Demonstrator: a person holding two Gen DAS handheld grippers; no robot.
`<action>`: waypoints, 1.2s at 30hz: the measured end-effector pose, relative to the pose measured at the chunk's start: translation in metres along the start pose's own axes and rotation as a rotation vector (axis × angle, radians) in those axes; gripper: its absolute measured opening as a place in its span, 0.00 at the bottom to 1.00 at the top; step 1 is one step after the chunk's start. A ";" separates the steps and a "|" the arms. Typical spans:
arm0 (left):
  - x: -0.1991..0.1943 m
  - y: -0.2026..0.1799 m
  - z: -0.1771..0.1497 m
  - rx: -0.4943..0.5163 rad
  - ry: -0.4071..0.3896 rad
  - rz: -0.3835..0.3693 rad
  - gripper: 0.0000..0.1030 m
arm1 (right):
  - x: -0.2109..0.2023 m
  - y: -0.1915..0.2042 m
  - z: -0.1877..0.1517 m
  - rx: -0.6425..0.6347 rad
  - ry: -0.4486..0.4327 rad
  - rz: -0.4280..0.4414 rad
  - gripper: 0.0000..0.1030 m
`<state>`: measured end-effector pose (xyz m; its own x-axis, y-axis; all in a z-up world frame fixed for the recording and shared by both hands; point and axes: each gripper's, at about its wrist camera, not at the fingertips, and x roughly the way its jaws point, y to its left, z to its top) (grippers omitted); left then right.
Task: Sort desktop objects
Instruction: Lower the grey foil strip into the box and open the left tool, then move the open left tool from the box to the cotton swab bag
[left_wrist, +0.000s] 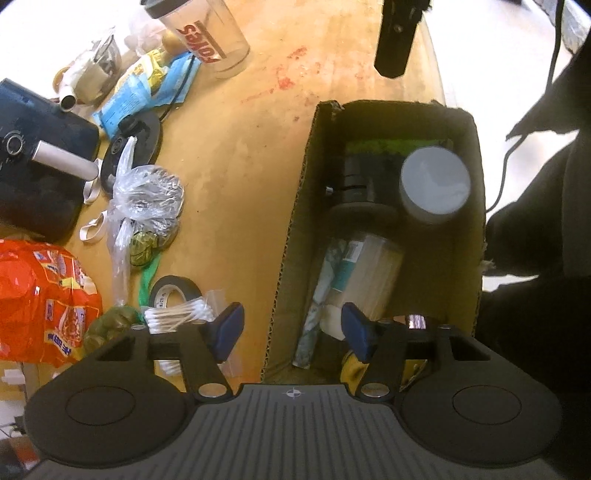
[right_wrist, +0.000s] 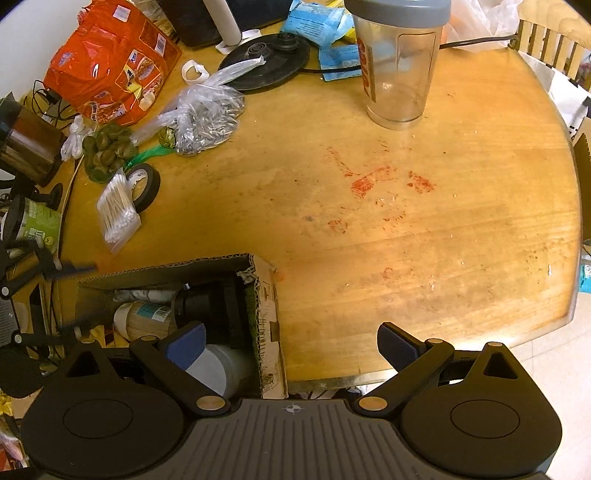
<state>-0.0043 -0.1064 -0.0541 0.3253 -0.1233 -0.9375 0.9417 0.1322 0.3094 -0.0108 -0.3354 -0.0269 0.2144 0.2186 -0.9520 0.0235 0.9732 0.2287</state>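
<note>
A cardboard box (left_wrist: 295, 229) sits on the round wooden table (left_wrist: 236, 206). In it lie a grey-lidded jar (left_wrist: 436, 184), a black cylinder (left_wrist: 360, 181) and a tube of wooden sticks (left_wrist: 373, 273). My left gripper (left_wrist: 293, 332) is open and empty, straddling the box's near left wall. My right gripper (right_wrist: 291, 347) is open and empty, above the box's corner (right_wrist: 264, 295). Loose on the table: a cotton swab pack (right_wrist: 118, 214), a black tape roll (right_wrist: 146, 184), a clear shaker cup (right_wrist: 399, 66) and a bag of seeds (right_wrist: 203, 122).
An orange snack bag (right_wrist: 110, 62), blue packets (right_wrist: 317, 22), a kettle base (right_wrist: 266, 62) and a net of green nuts (right_wrist: 109, 151) crowd the table's far left. A dark appliance (left_wrist: 33, 162) stands at the left. The table edge (right_wrist: 569, 206) curves along the right.
</note>
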 end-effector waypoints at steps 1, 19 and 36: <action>-0.001 0.000 0.000 -0.012 -0.001 0.003 0.59 | 0.000 0.001 0.000 -0.002 0.000 0.000 0.96; -0.020 0.066 -0.035 -0.932 0.002 -0.078 0.61 | 0.005 0.024 0.009 -0.104 0.015 0.041 0.96; -0.018 0.068 -0.077 -1.465 0.058 -0.074 0.97 | 0.013 0.051 0.015 -0.225 0.038 -0.011 0.98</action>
<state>0.0473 -0.0191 -0.0283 0.2442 -0.1396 -0.9596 0.0173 0.9900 -0.1397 0.0079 -0.2844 -0.0241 0.1787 0.2064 -0.9620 -0.1941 0.9659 0.1712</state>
